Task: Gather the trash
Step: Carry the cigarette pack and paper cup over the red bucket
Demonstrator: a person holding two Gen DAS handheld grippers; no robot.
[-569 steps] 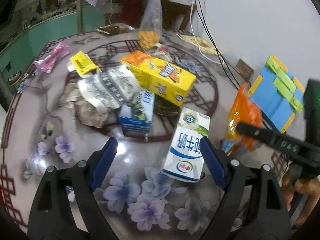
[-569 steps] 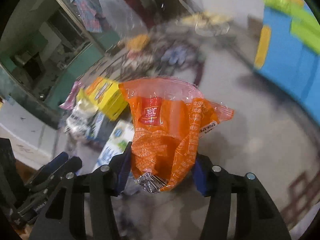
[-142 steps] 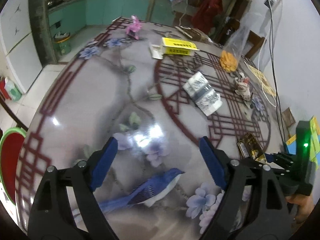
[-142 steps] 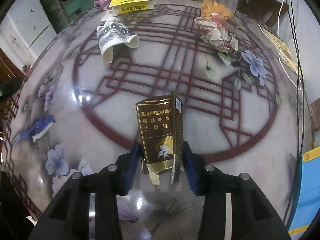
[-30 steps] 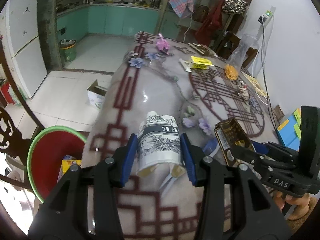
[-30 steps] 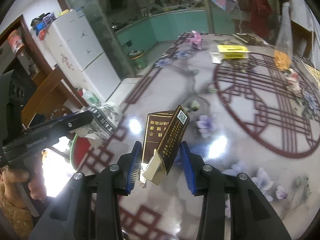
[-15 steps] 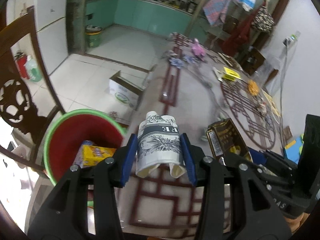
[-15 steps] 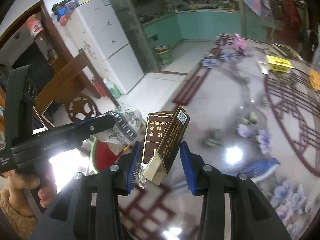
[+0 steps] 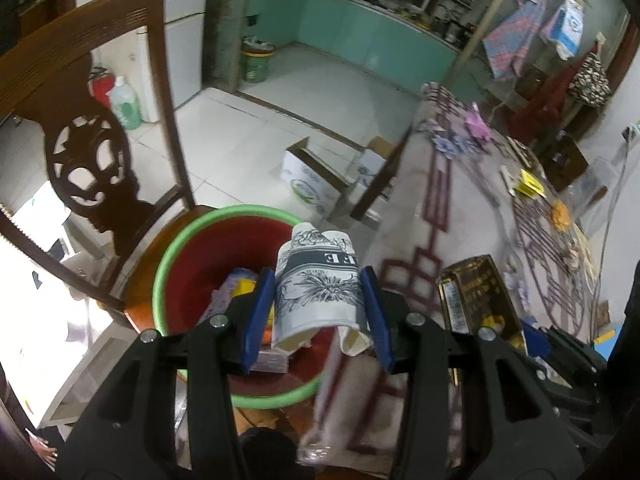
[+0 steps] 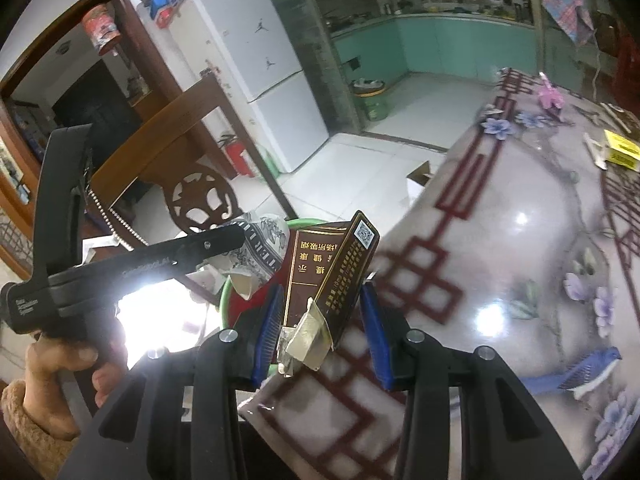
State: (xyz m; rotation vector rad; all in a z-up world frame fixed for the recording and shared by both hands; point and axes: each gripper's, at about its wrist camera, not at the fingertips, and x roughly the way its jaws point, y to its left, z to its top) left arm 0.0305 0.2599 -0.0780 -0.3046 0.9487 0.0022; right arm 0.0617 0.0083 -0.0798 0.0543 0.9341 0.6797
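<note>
My left gripper (image 9: 318, 316) is shut on a crumpled white paper cup with black print (image 9: 320, 280) and holds it above a red bin with a green rim (image 9: 168, 248) that stands on the floor by the table's edge. Several pieces of trash lie in that bin. My right gripper (image 10: 320, 332) is shut on a dark brown cigarette carton (image 10: 328, 272) with torn foil at its lower end, over the table's edge beside the bin (image 10: 226, 296). In the left wrist view the carton (image 9: 476, 304) shows at right; in the right wrist view the cup (image 10: 260, 252) shows at left.
A carved wooden chair (image 9: 92, 148) stands just left of the bin. An open cardboard box (image 9: 316, 178) lies on the white floor tiles. On the round patterned table (image 10: 520, 240) lie a yellow box (image 10: 620, 148) and a pink wrapper (image 10: 550, 96). A hand (image 10: 60, 368) holds the left gripper.
Both grippers have swung left off the table toward the bin, each still holding its item. The cup now hangs over the bin's opening, and the carton is at the table's edge.
</note>
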